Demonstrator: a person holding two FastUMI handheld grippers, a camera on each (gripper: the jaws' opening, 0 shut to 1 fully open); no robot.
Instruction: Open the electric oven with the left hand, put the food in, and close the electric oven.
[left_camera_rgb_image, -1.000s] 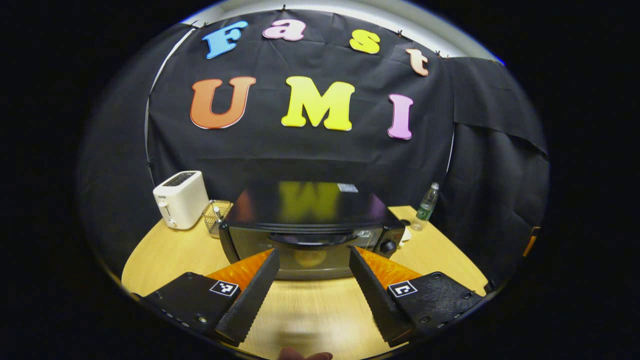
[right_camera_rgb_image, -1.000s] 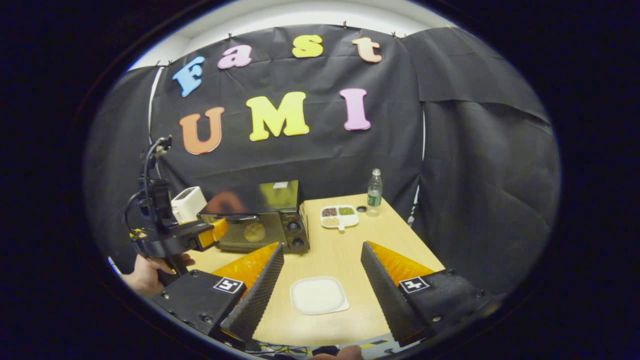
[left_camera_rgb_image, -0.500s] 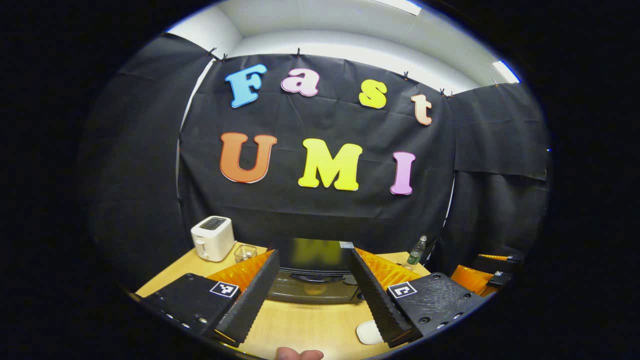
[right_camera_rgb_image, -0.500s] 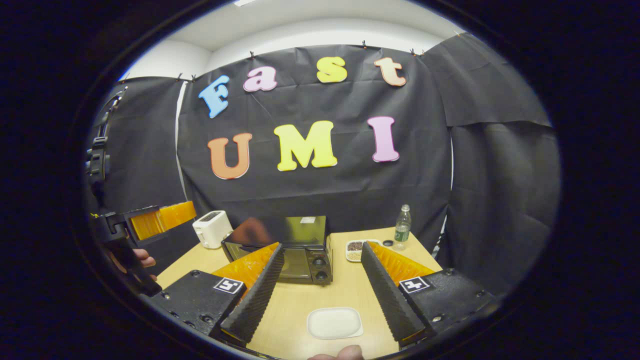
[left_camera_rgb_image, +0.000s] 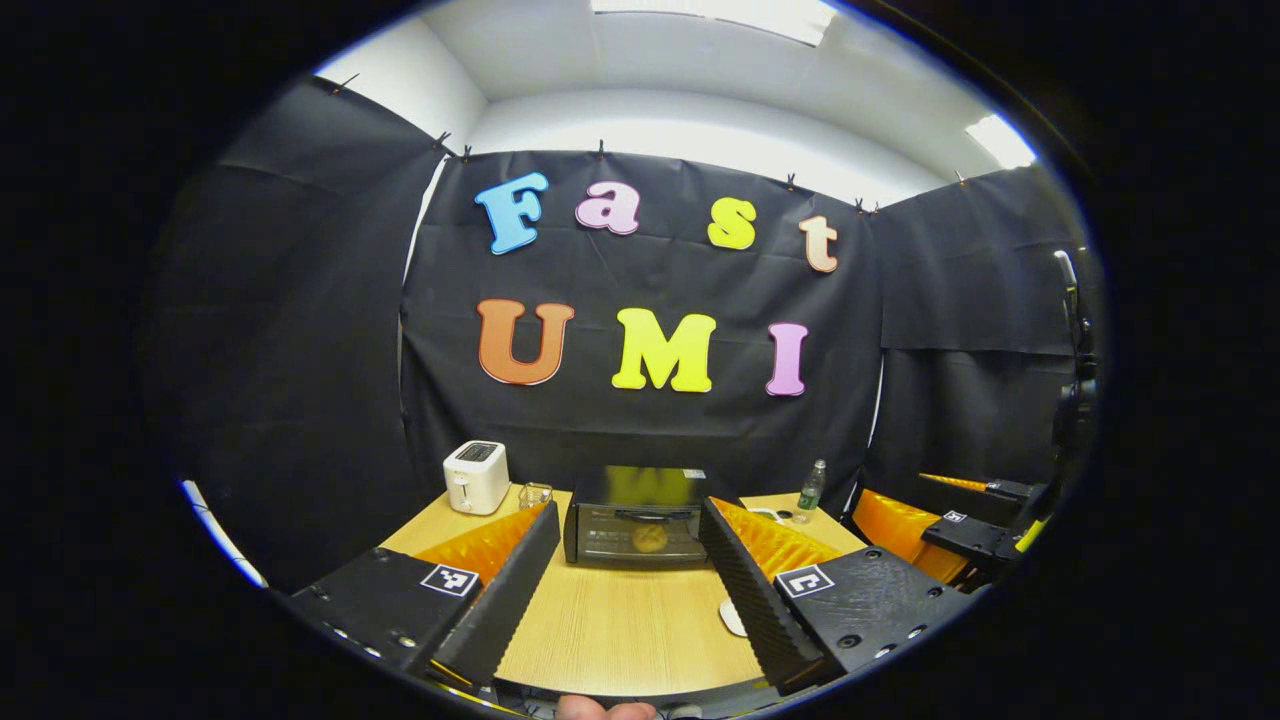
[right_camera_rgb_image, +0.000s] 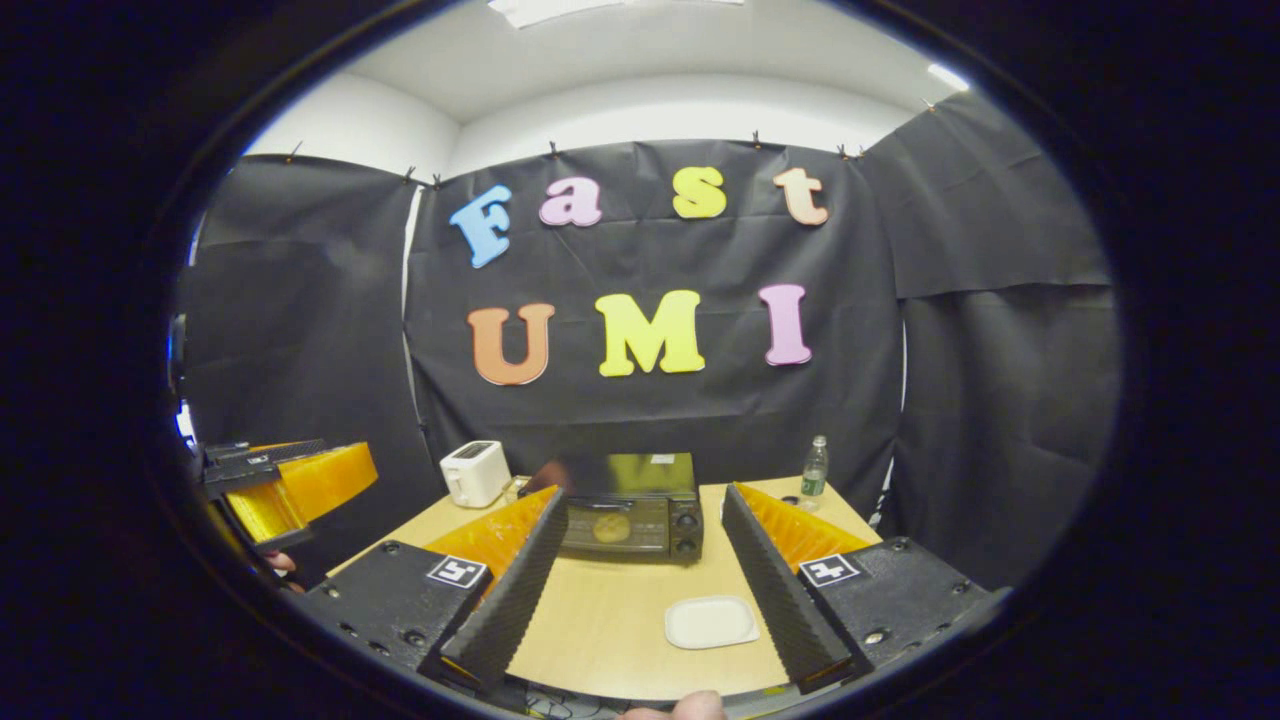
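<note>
Left gripper view. The left gripper (left_camera_rgb_image: 625, 560) is held at the near edge of a light wooden table (left_camera_rgb_image: 620, 630), its two fingers spread wide with nothing between them. A fingertip of the person's hand (left_camera_rgb_image: 605, 709) shows at the bottom edge. At the far side of the table stands the electric oven (left_camera_rgb_image: 637, 516), door closed, with a round piece of food (left_camera_rgb_image: 649, 538) seen through the glass. Left of the oven are a white toaster (left_camera_rgb_image: 476, 476) and a small wire basket (left_camera_rgb_image: 535, 494) between toaster and oven. Right of the oven stands a plastic bottle (left_camera_rgb_image: 811, 490). A white plate (left_camera_rgb_image: 731, 617) lies on the table, partly hidden behind the right-hand finger. The right gripper (left_camera_rgb_image: 950, 515) shows at the right edge, off the table. Black cloth covers the booth walls; a white wall and ceiling with light panels rise above it.

Right gripper view. The right gripper (right_camera_rgb_image: 645, 555) is also held at the near table edge (right_camera_rgb_image: 600, 640), fingers wide apart and empty. The oven (right_camera_rgb_image: 630, 505) sits at the far side, closed, with the food (right_camera_rgb_image: 611, 528) inside and two knobs on its right. The toaster (right_camera_rgb_image: 475, 473) is to its left, the bottle (right_camera_rgb_image: 815, 469) to its right. The white plate (right_camera_rgb_image: 711, 622) lies bare near the front of the table. The left gripper (right_camera_rgb_image: 300, 485) shows at the left edge, away from the table.
</note>
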